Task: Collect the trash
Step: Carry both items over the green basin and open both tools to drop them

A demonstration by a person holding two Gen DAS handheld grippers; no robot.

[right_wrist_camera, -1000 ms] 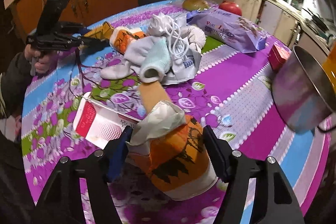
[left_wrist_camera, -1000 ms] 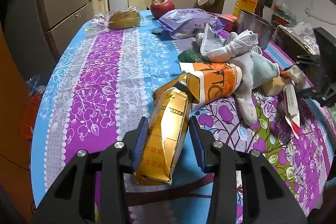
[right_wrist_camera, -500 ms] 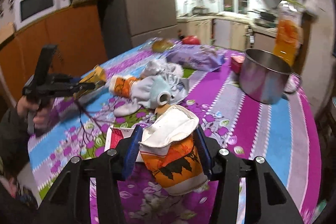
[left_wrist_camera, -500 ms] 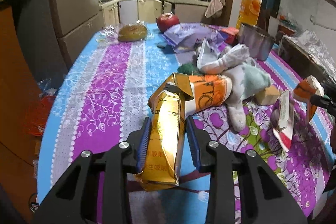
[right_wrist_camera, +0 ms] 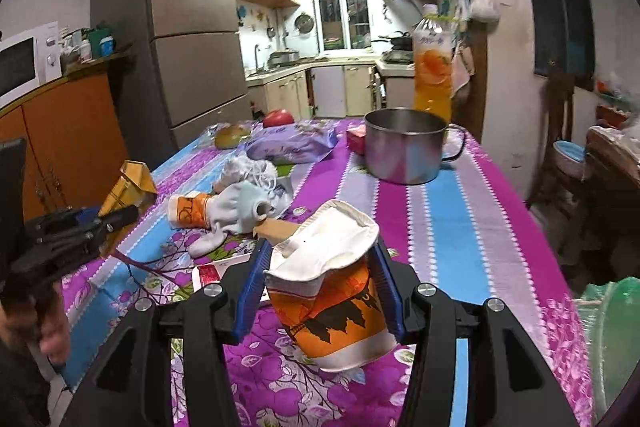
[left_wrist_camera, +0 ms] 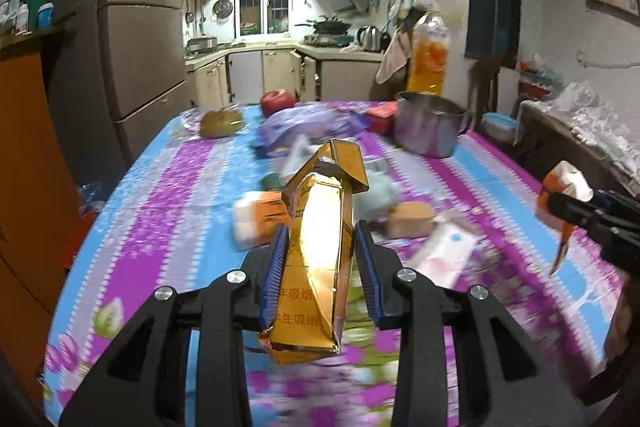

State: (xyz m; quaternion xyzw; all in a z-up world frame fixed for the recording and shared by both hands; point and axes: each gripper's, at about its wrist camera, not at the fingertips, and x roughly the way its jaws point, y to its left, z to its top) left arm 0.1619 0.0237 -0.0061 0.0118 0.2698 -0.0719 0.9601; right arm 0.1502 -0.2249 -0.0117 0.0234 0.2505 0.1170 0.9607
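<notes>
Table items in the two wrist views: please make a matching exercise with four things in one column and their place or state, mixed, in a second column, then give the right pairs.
Things:
1. gold packet
2. crushed orange paper cup
3. steel pot
4. red apple

Places or states:
A. stands upright on the tablecloth, in front of the juice bottle
B. held in the left gripper
C. at the far end of the table, beside the wrapped bun
D. held in the right gripper

Pairs: 1-B, 2-D, 3-A, 4-C

Left gripper [left_wrist_camera: 320, 263] jaws clamp a gold packet [left_wrist_camera: 318, 247] above the table [left_wrist_camera: 168, 195].
</notes>
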